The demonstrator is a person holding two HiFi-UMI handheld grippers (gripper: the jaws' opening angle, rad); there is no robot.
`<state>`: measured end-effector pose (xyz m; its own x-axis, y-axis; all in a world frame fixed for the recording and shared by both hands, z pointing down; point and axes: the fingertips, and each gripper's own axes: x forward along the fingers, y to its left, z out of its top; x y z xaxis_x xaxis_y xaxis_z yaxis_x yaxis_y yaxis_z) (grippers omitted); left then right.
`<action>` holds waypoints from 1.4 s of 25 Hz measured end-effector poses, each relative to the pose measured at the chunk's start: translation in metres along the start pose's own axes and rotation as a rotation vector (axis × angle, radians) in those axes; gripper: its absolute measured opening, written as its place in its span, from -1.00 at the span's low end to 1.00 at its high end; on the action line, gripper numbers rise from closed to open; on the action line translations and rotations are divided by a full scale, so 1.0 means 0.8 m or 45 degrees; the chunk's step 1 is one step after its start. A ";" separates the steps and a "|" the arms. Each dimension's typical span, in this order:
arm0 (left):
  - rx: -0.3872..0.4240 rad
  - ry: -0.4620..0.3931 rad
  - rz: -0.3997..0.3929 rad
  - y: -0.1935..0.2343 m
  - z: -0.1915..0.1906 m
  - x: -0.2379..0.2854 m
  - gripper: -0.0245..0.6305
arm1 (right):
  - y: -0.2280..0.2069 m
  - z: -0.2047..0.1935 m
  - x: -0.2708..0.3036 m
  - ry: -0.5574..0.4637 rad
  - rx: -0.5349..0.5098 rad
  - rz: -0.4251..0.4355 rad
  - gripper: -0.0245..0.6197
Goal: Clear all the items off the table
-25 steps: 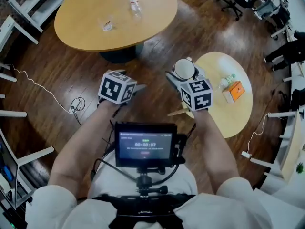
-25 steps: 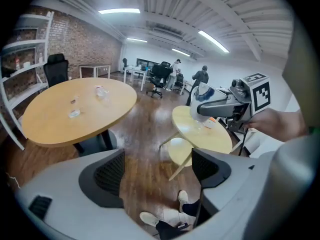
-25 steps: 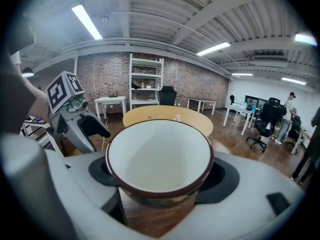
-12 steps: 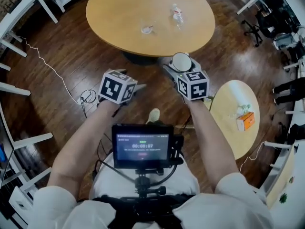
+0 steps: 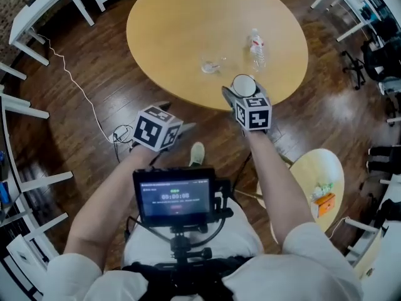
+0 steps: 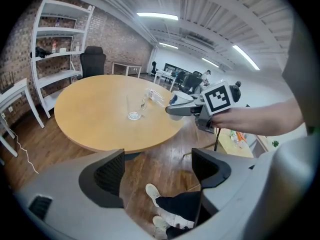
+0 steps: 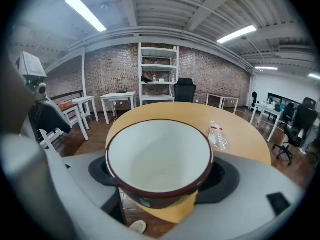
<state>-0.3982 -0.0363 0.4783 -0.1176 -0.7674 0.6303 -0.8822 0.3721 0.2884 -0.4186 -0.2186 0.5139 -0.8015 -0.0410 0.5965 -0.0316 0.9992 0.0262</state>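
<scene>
carrying a white bowl [image 5: 243,84] with a dark red rim, the right gripper [image 5: 244,98] now hangs at the near edge of the big round table [image 5: 182,24]. a second ago it was beside the small round table [image 5: 313,168], which has slid off to the lower right with its orange box [image 5: 324,202]. the big round table has come from the far top of the head view to fill the middle, so the person has walked up to it. its two items, a glass [image 5: 210,66] and a bottle [image 5: 255,46] lying on its side, are now near the bowl. both are untouched, so the clearing of this table looks barely begun. the left gripper [image 5: 177,115] rides short of the table edge, over the wooden floor.

the right gripper view shows the jaws closed on the bowl's outer wall, the bowl empty inside. the bottle [image 7: 218,135] is just past its rim, and the glass is hidden behind it. the left gripper view shows its own jaws standing wide with nothing between them, only floor and a shoe [image 6: 152,193] beyond. it also shows the glass [image 6: 134,106] upright, which the head view leaves unclear.
</scene>
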 end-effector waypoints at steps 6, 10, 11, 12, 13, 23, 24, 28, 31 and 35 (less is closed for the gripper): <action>-0.078 0.021 -0.008 0.017 0.018 0.045 0.36 | -0.041 -0.020 0.081 0.054 -0.002 0.029 0.39; -0.104 0.052 0.007 0.026 0.024 0.070 0.36 | -0.060 -0.031 0.108 0.058 0.005 0.034 0.39; -0.112 0.053 0.011 0.028 0.027 0.074 0.36 | -0.061 -0.032 0.112 0.057 0.003 0.042 0.39; -0.118 0.055 0.014 0.030 0.029 0.078 0.36 | -0.061 -0.033 0.116 0.059 0.000 0.053 0.39; -0.122 0.058 0.018 0.032 0.030 0.081 0.36 | -0.059 -0.034 0.119 0.061 -0.003 0.065 0.39; -0.124 0.079 0.030 0.034 0.039 0.093 0.36 | -0.050 -0.040 0.127 0.007 -0.040 0.110 0.48; -0.120 0.081 0.029 0.033 0.038 0.092 0.36 | -0.048 -0.041 0.127 0.010 -0.038 0.113 0.49; -0.089 0.076 0.020 0.029 0.041 0.089 0.36 | -0.049 -0.036 0.114 0.003 -0.024 0.111 0.62; -0.070 0.059 0.009 0.028 0.049 0.089 0.36 | -0.051 -0.029 0.099 -0.008 -0.046 0.102 0.62; -0.028 0.042 -0.016 0.022 0.057 0.095 0.36 | -0.061 -0.026 0.076 -0.019 -0.044 0.075 0.62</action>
<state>-0.4439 -0.1121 0.4983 -0.0909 -0.7545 0.6500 -0.8731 0.3743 0.3123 -0.4536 -0.2701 0.5657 -0.8102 0.0185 0.5858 0.0365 0.9992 0.0190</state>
